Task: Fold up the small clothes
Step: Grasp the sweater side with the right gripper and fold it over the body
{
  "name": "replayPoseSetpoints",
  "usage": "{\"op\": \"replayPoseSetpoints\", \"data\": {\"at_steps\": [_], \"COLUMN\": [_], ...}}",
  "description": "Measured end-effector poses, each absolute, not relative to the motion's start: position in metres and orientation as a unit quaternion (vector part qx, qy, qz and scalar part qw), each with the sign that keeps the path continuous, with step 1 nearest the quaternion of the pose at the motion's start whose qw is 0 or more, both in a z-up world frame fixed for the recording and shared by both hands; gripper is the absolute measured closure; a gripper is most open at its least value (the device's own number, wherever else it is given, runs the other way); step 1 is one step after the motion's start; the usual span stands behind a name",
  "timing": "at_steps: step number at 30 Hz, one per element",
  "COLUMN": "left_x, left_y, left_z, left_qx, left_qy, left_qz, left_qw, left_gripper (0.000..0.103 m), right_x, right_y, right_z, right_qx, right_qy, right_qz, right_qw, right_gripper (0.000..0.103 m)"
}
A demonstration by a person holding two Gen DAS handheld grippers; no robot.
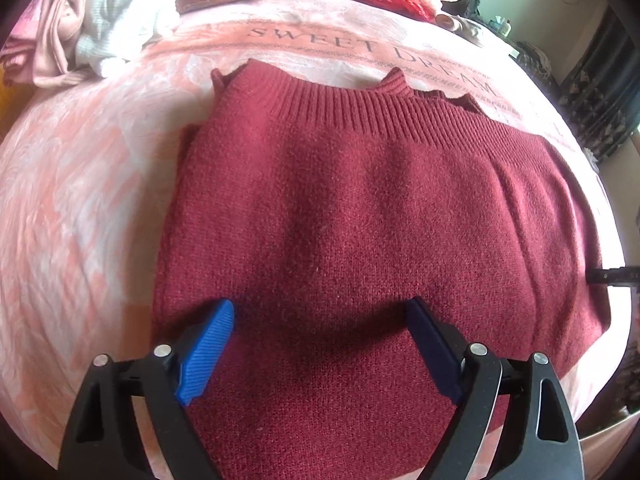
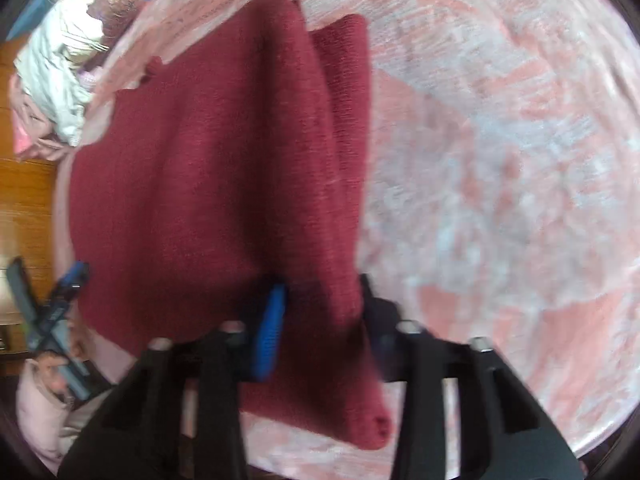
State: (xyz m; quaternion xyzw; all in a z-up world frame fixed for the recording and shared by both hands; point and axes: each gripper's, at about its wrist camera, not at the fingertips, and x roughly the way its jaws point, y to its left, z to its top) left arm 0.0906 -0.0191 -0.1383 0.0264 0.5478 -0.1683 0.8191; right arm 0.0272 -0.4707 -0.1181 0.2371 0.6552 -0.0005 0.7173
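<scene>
In the left wrist view, a heap of pale pink and white crumpled clothes [image 1: 80, 28] was seen at the far left edge of the pink and white patterned bedspread [image 1: 80, 200]. The dark red knitted sweater with a ribbed hem band [image 1: 360, 200] was spread flat across the middle of that bedspread. The left gripper [image 1: 320, 320] was held just above the knit, its jaws spread wide with nothing pinched between them. In the blurred right wrist view, the left gripper [image 2: 72, 280] was seen at the sweater's [image 2: 200, 160] left edge. Further right, a folded strip of the sweater was caught between the blue and black pads [image 2: 272, 328] of the right gripper [image 2: 320, 312], which were closed upon it, beside bare bedspread [image 2: 500, 180]
</scene>
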Motion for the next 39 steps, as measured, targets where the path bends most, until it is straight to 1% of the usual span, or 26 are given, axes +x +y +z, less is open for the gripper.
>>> {"op": "replayPoseSetpoints", "data": {"at_steps": [2,6,10,13,16,20,25,31,36,37,39], "left_x": [0.089,0.093,0.095,0.096,0.095,0.097,0.102,0.102,0.101,0.101,0.101], "left_y": [-0.022,-0.018,-0.008,-0.005,-0.003,0.005,0.020,0.035,0.042,0.042,0.042], "left_z": [-0.139,-0.135,-0.124,-0.113,-0.102,-0.093,-0.089,-0.090,-0.092,-0.093,-0.093], "left_qx": [0.036,0.020,-0.035,-0.047,-0.051,-0.065,-0.089,-0.101,-0.104,-0.105,-0.105], "left_qy": [0.546,0.551,0.561,0.557,0.545,0.540,0.540,0.542,0.545,0.547,0.549], "left_qz": [-0.170,-0.172,-0.165,-0.167,-0.177,-0.177,-0.163,-0.153,-0.150,-0.150,-0.152], "left_qw": [0.819,0.816,0.810,0.812,0.818,0.820,0.821,0.820,0.818,0.817,0.815], "left_gripper": [0.013,0.012,0.012,0.012,0.012,0.012,0.012,0.012,0.012,0.012,0.012], "right_x": [0.030,0.029,0.031,0.036,0.040,0.047,0.062,0.083,0.087,0.087,0.087], "right_y": [-0.462,-0.462,-0.454,-0.438,-0.407,-0.358,-0.299,-0.247,-0.225,-0.222,-0.218], "right_z": [-0.114,-0.097,-0.064,-0.035,-0.011,0.004,-0.001,-0.032,-0.061,-0.066,-0.075], "right_qx": [0.215,0.240,0.264,0.274,0.252,0.214,0.171,0.120,0.084,0.077,0.077], "right_qy": [0.657,0.650,0.630,0.609,0.594,0.592,0.602,0.634,0.658,0.662,0.666], "right_qz": [-0.009,-0.022,-0.017,0.004,0.032,0.066,0.087,0.082,0.070,0.070,0.074], "right_qw": [0.722,0.721,0.730,0.744,0.764,0.774,0.776,0.759,0.745,0.742,0.738], "right_gripper": [0.079,0.081,0.082,0.082,0.083,0.083,0.083,0.083,0.082,0.081,0.073]}}
